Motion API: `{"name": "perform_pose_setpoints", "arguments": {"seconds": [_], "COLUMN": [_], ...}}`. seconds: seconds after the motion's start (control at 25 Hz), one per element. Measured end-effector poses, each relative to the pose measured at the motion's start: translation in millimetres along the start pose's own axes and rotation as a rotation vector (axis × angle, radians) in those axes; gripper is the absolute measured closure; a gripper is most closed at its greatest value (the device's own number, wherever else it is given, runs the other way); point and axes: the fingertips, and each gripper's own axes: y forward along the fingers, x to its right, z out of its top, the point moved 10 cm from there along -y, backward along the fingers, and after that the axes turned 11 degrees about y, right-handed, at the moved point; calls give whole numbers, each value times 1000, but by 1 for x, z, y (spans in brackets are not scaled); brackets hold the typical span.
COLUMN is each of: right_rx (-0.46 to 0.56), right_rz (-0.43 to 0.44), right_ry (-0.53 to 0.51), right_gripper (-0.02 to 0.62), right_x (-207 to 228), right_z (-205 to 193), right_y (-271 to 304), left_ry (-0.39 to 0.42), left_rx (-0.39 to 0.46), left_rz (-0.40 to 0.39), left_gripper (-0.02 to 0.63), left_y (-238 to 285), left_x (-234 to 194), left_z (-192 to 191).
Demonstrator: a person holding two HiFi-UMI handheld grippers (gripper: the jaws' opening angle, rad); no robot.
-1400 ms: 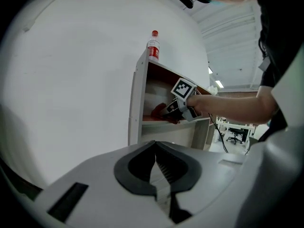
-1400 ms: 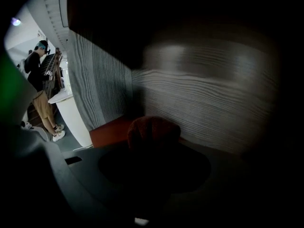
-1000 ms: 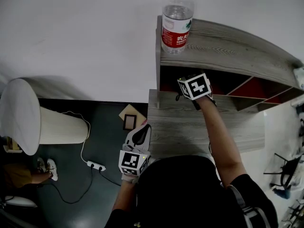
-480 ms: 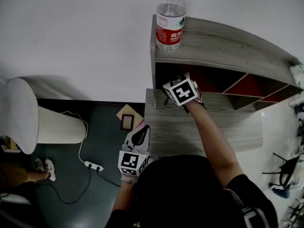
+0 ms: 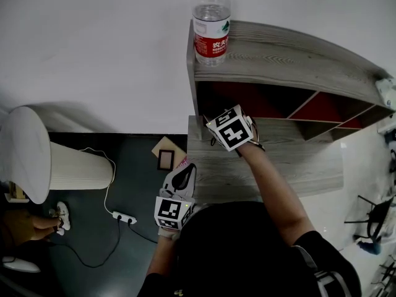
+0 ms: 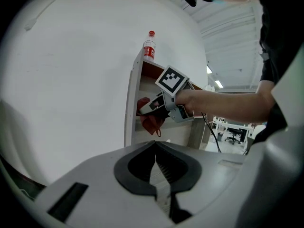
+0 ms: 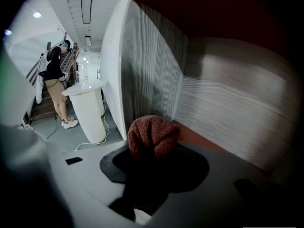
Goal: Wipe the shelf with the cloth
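Note:
The grey wooden shelf has red inner panels. At the left end of its lower board my right gripper is shut on a bunched rust-red cloth. The cloth sits against the board beside the upright left side wall. The left gripper view shows the same cloth hanging from the right gripper. My left gripper hangs off the shelf's front left corner above the dark floor. Its jaws are shut on nothing.
A water bottle with a red label stands on the shelf's top board at its left end. On the floor to the left are a white round pedestal, a power strip with cable and a small brown frame. A person stands beyond the pedestal.
My right gripper has slid the cloth leftward along the lower board, toward its left end and front. The left gripper has stayed where it was.

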Motion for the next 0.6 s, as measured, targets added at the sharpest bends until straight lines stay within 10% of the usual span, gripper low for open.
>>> {"name": "perform_pose_setpoints", "arguments": {"seconds": [0.6], "right_rx": [-14], "right_rz": [-106], "right_ry": [111], "right_gripper": [443], "right_x": [73], "right_z": [-34], "right_y": [-47], "left_ry": [13], "left_rx": [-15], "left_rz": [-81], "left_gripper": [597], "left_y": [32], "left_x": [23], "left_z": [9]}}
